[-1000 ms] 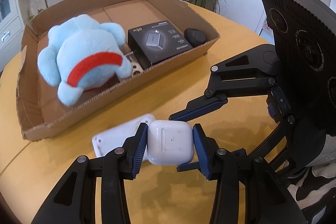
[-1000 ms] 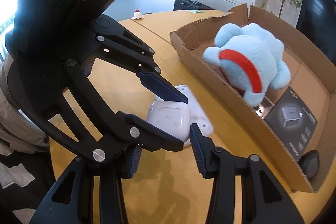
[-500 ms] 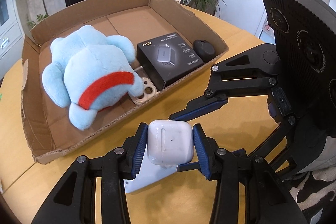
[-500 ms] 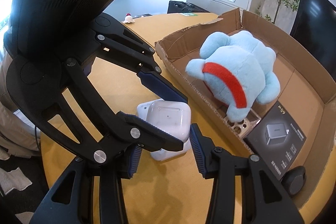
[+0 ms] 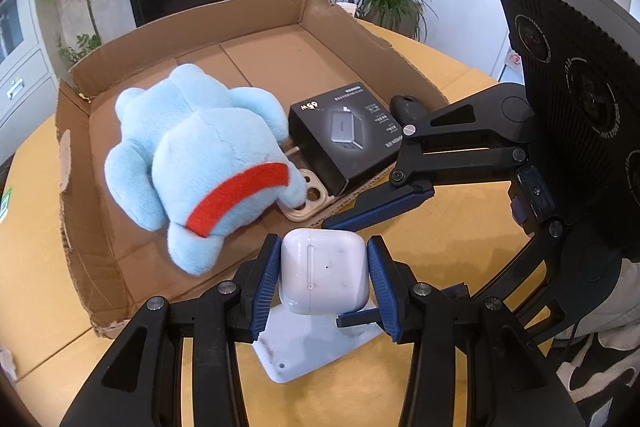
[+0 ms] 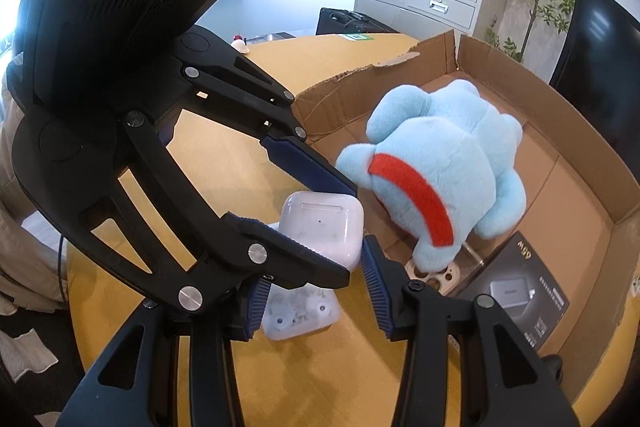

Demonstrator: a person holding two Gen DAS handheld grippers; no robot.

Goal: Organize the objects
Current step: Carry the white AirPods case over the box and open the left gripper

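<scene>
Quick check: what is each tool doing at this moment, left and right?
Left tool: shut on the white earbud case.
Right tool: its fingers flank the same case; contact cannot be told.

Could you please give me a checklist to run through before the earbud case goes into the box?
1. Left claw grips the earbud case: ok, pads press on two opposite sides.
2. Right claw grips it too: ok, its pads sit on the case's other two sides.
3. Case lid closed: ok.
4. Case lifted off the white plate: ok, it looks raised above it.
5. Free spot in the box: ok, bare cardboard shows behind the plush toy.
6. Case high enough to pass over the box's near wall: cannot tell.
</scene>
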